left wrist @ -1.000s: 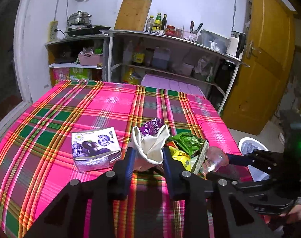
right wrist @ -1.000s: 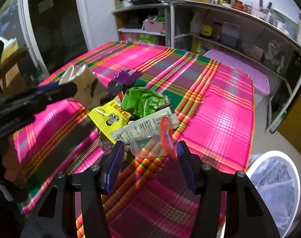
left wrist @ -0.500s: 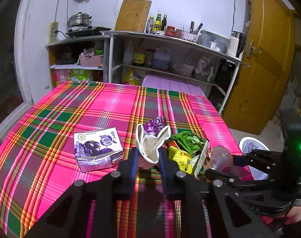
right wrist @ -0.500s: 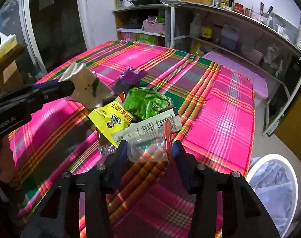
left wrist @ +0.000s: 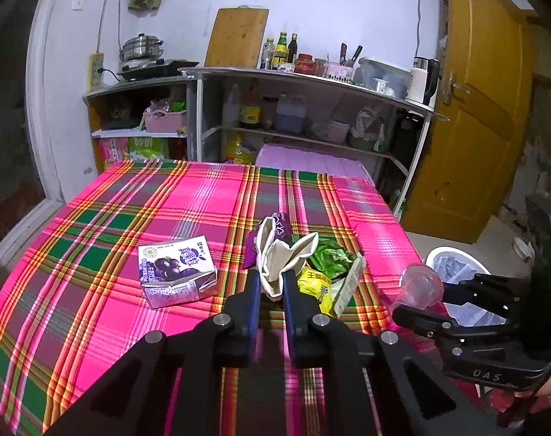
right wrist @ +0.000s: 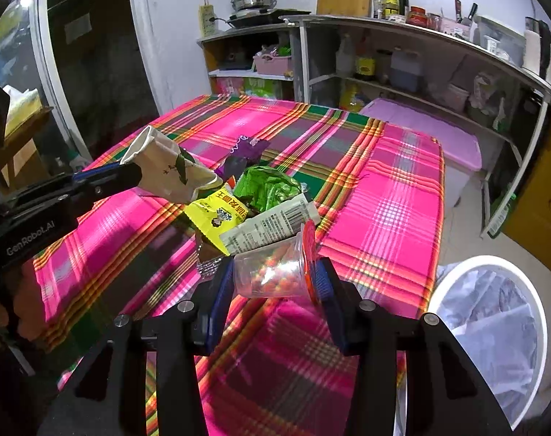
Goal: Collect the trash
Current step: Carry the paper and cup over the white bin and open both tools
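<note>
The left tongs were clamped on a crushed, cream-white paper cup, its flattened lower end pinched between the two blue-padded fingers and its torn rim flaring upward. In the right wrist view the same cup was held clear above the worktop, which was covered by a pink, green and orange plaid cloth.

The right tongs gripped a clear plastic cup with a red rim, lying on its side between the fingers, base to the left and rim to the right. In the left wrist view this cup sat near the worktop's right edge, close to a white round bin lined with a pale plastic bag standing on the floor.

Between the two tongs a heap of wrappers lay on the cloth: a crumpled green foil packet, a yellow snack bag with black printing, a white wrapper with a barcode and a purple wrapper behind them. A white-and-purple drink carton, dented at one end, lay on its side to the left of the heap, apart from it.
</note>
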The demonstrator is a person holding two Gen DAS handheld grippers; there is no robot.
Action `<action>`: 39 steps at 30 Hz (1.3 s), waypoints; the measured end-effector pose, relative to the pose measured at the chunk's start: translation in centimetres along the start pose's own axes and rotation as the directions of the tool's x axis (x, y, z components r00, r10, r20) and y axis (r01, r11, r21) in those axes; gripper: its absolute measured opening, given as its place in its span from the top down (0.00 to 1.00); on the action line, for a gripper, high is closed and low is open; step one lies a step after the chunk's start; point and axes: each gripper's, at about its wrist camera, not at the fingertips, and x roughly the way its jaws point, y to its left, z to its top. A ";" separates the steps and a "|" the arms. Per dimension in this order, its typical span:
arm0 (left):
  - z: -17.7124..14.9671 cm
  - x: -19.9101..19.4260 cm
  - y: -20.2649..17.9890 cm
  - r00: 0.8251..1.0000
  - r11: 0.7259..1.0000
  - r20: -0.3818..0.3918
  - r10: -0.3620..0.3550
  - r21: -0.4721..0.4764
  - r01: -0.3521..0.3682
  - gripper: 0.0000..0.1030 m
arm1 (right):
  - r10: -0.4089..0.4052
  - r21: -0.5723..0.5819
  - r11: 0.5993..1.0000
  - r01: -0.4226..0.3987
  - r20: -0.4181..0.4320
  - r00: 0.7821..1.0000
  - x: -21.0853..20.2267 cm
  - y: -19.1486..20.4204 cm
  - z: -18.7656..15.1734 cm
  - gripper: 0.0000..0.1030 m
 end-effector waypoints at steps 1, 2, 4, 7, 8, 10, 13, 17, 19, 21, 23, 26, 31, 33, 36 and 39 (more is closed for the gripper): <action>0.0 -0.2 -0.1 1.000 1.000 0.002 -0.001 0.001 0.001 0.88 | -0.001 0.003 1.000 0.001 0.004 1.000 -0.3 0.0 -0.1 0.55; 0.0 -0.4 -0.2 1.000 1.000 0.005 -0.002 0.001 0.002 0.88 | -0.002 0.005 1.000 0.002 0.008 1.000 -0.6 0.0 -0.2 0.55; 0.0 -0.9 -0.5 1.000 1.000 0.011 -0.005 0.003 0.005 0.88 | -0.004 0.012 1.000 0.004 0.017 1.000 -1.2 0.1 -0.5 0.55; 0.0 -1.6 -0.7 1.000 1.000 0.019 -0.007 0.007 0.007 0.88 | -0.008 0.024 1.000 0.008 0.031 0.999 -2.1 -0.1 -0.7 0.55; 0.0 -1.9 -0.9 1.000 1.000 0.022 -0.009 0.008 0.008 0.88 | -0.010 0.029 1.000 0.009 0.036 0.999 -2.3 -0.2 -0.8 0.55; 0.1 -2.4 -1.3 1.000 1.000 0.028 -0.013 0.013 0.012 0.88 | -0.013 0.037 0.999 0.012 0.045 0.999 -2.9 -0.4 -0.9 0.55; 0.1 -3.1 -1.8 0.999 1.000 0.037 -0.023 0.020 0.022 0.88 | -0.022 0.051 0.998 0.019 0.063 0.998 -4.0 -0.7 -1.1 0.55; 0.2 -4.0 -2.9 0.998 0.998 0.046 -0.048 0.031 0.047 0.88 | -0.034 0.067 0.997 0.028 0.083 0.996 -5.5 -1.2 -1.7 0.55; 0.3 -4.4 -3.5 0.996 0.997 0.048 -0.070 0.036 0.068 0.88 | -0.044 0.080 0.996 0.037 0.095 0.994 -6.4 -1.6 -2.0 0.55; 0.2 -4.7 -4.3 0.995 0.995 0.048 -0.092 0.044 0.090 0.88 | -0.052 0.092 0.995 0.043 0.103 0.993 -7.2 -2.1 -2.3 0.55; 0.1 -4.8 -5.1 0.992 0.992 0.044 -0.119 0.051 0.116 0.88 | -0.063 0.103 0.993 0.052 0.109 0.992 -7.9 -2.4 -2.7 0.55; 0.0 -5.0 -6.7 0.988 0.986 0.035 -0.153 0.070 0.150 0.88 | -0.081 0.131 0.989 0.066 0.116 0.990 -8.9 -3.4 -3.5 0.55; -0.4 -4.4 -9.4 0.979 0.975 0.009 -0.202 0.096 0.200 0.88 | -0.116 0.179 0.979 0.094 0.116 0.987 -10.0 -5.6 -4.7 0.55; -0.5 -4.0 -10.6 0.975 0.970 -0.004 -0.220 0.108 0.219 0.88 | -0.129 0.200 0.974 0.105 0.113 0.985 -10.4 -6.6 -5.2 0.55; -0.6 -3.4 -12.4 0.967 0.959 -0.024 -0.253 0.124 0.254 0.88 | -0.153 0.233 0.965 0.124 0.109 0.982 -10.9 -8.1 -6.1 0.55; -0.7 -2.8 -13.9 0.959 0.949 -0.040 -0.282 0.137 0.285 0.88 | -0.169 0.262 0.955 0.138 0.101 0.980 -11.2 -9.5 -6.9 0.55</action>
